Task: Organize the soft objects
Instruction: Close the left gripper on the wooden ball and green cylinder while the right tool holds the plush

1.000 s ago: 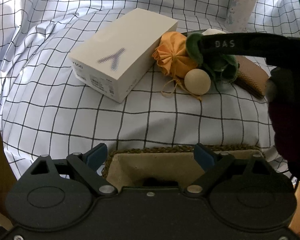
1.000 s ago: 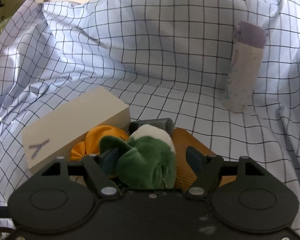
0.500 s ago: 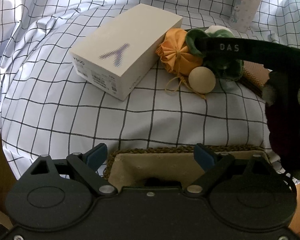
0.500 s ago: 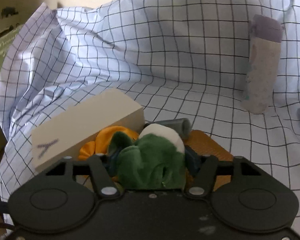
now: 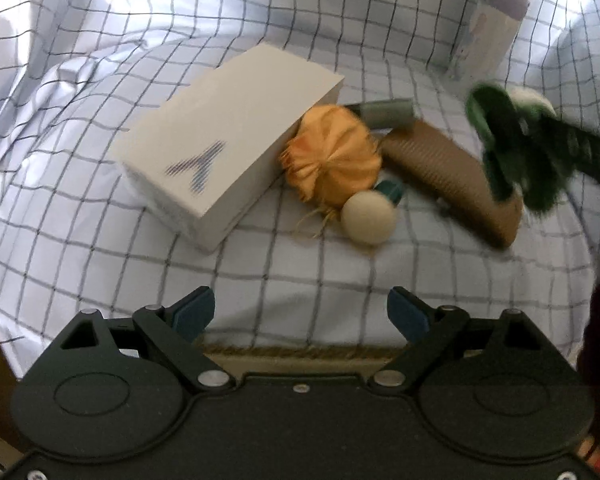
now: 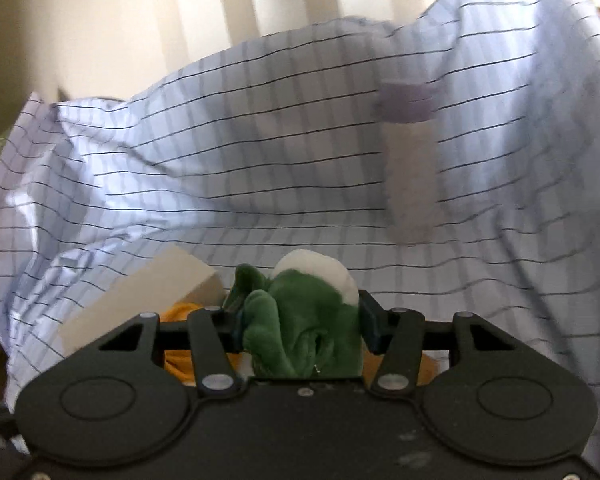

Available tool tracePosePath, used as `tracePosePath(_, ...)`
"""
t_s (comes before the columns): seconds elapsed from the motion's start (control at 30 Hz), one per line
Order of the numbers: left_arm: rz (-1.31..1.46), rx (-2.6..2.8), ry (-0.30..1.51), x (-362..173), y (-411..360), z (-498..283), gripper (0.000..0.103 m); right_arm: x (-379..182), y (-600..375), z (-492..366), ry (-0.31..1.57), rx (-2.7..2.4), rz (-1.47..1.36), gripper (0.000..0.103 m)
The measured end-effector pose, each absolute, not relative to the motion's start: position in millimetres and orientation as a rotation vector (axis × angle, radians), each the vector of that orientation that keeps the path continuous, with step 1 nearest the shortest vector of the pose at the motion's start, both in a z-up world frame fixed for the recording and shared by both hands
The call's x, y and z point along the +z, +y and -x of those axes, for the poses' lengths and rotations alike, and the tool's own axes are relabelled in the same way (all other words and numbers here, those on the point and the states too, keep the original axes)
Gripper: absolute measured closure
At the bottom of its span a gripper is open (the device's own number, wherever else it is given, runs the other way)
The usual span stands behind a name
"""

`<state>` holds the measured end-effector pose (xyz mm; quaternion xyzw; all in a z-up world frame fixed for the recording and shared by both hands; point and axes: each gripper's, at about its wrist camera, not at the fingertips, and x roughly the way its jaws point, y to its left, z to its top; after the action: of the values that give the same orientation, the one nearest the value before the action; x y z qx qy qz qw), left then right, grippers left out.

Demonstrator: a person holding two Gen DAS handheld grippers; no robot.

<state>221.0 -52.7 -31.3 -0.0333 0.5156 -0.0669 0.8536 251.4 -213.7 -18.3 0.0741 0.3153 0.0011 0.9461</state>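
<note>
Left wrist view: the left gripper [image 5: 300,312] is hanging spread and empty over a woven straw basket [image 5: 300,350], whose contents are hidden. Far right, a green-and-white plush toy [image 5: 512,148] is riding, blurred, in the right gripper [image 5: 500,156].

Right wrist view: the jaws are closing on the toy's midbody, probably light, soft and squashing easily.
</note>
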Motion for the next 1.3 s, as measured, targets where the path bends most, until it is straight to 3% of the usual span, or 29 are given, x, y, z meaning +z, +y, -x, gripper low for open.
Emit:
tracePosePath(0.6, 0.457, 0.014, 1.148, -44.4, -86.8, -284.5, 0.013, -20.9, -234.2, -194.5, 0.612, -0.099, -0.164, 0.050)
tracePosePath(0.97, 0.502, 0.144, 1.182, -64.3, -97.5, -306.7, 0.014, -26.8, -244.1, -181.3, 0.615, -0.105, -0.192, 0.050)
tracePosePath(1.03, 0.491, 0.156, 1.178, -64.5, -98.1, -306.8, 0.016, -27.2, -244.1, -180.2, 0.616, -0.105, -0.199, 0.050)
tracePosePath(1.23, 0.452, 0.169, 1.172, -63.3, -97.9, -306.5, 0.035, -26.6, -242.9, -176.3, 0.614, -0.095, -0.212, 0.050)
tracePosePath(1.3, 0.432, 0.169, 1.167, -62.6, -98.6, -306.3, 0.047, -26.2, -241.2, -175.1, 0.615, -0.081, -0.214, 0.050)
